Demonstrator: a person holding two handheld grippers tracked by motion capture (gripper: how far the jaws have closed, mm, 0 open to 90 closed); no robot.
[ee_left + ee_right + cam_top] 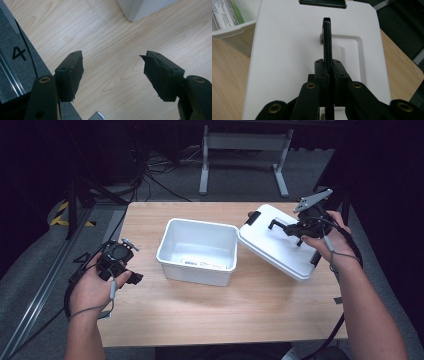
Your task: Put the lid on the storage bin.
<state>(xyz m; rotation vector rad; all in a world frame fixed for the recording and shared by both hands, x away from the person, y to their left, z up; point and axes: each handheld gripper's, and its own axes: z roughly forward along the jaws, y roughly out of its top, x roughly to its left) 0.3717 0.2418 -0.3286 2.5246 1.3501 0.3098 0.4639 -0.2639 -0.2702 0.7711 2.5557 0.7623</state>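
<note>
With the right tongs [329, 72] clamped on the black handle [327, 42] of the white lid [280, 245], tilted beside the open white bin [198, 251] on the tabletop [200, 310], keep it level and square over the rim, while the left tongs [113, 72] gape empty
</note>
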